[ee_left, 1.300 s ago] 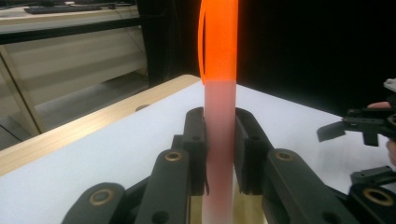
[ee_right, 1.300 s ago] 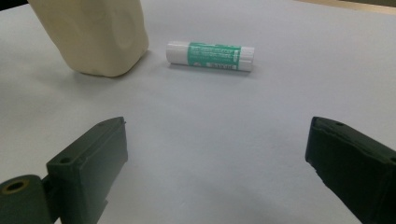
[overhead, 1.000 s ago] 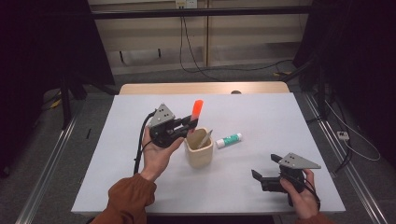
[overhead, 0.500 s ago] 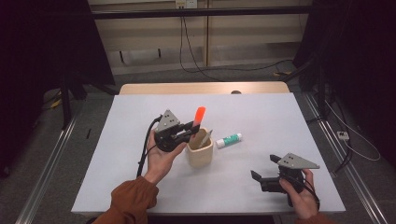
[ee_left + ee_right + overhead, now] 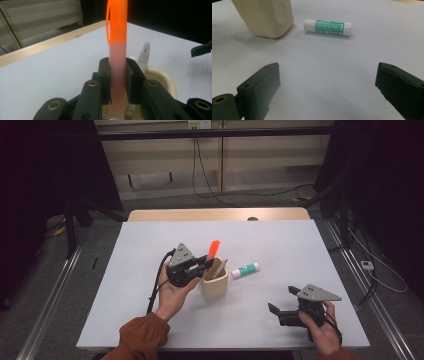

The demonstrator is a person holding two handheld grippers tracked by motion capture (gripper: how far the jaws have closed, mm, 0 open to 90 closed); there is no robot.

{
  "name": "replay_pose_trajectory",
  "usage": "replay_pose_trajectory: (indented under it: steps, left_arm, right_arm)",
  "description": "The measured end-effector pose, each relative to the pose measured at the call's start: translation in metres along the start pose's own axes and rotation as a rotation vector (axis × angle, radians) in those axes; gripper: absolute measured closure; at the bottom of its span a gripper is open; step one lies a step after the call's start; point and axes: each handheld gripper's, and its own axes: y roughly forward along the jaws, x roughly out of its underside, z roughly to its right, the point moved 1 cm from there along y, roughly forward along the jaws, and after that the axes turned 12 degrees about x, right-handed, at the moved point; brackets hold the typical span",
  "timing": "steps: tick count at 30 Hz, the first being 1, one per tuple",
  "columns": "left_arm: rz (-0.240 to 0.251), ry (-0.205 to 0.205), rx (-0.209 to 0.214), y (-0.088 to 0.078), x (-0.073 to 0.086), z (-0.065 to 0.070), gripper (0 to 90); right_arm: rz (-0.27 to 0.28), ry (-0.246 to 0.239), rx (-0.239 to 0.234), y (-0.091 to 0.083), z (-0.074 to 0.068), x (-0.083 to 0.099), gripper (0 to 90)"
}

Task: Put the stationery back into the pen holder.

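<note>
My left gripper [image 5: 203, 265] [image 5: 117, 67] is shut on an orange-capped highlighter [image 5: 214, 249] [image 5: 117, 37], held upright with its lower end inside the cream pen cup [image 5: 215, 282] [image 5: 162, 77] at the table's middle. Other pens stand in the cup [image 5: 144, 53]. A white and green glue stick [image 5: 245, 270] [image 5: 327, 27] lies on the table just right of the cup [image 5: 265, 17]. My right gripper [image 5: 281, 302] [image 5: 327, 85] rests near the front right of the table, open, with nothing between its jaws, pointing toward the glue stick.
The white table [image 5: 300, 250] has bare room at left, back and right. A wooden edge strip [image 5: 215, 214] runs along its far side. Cables lie on the floor behind, and dark stands flank the table.
My left gripper has sunk with the highlighter, lowering its end into the cup. The right gripper has stayed put.
</note>
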Motion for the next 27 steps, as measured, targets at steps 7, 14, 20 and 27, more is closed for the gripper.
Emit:
replay_pose_trajectory:
  steps: [7, 14, 20, 27]
  left_arm:
    - [-0.019, 0.013, 0.003, 0.0043, 0.0044, 0.0015, 77.2]
    - [-0.029, 0.017, 0.008, 0.0059, 0.0067, 0.0025, 77.1]
    - [-0.013, 0.003, 0.026, 0.0033, 0.0057, 0.0021, 76.3]
    - [0.015, 0.002, 0.031, -0.0014, 0.0031, 0.0021, 68.5]
  right_arm:
    - [0.000, -0.002, -0.003, 0.0000, -0.0006, -0.0001, 5.7]
    - [0.001, -0.004, -0.004, 0.0001, -0.0007, -0.0001, 5.7]
    - [0.000, -0.005, -0.005, 0.0003, -0.0007, -0.0001, 5.8]
    - [0.001, -0.006, -0.005, 0.0003, -0.0009, -0.0001, 5.7]
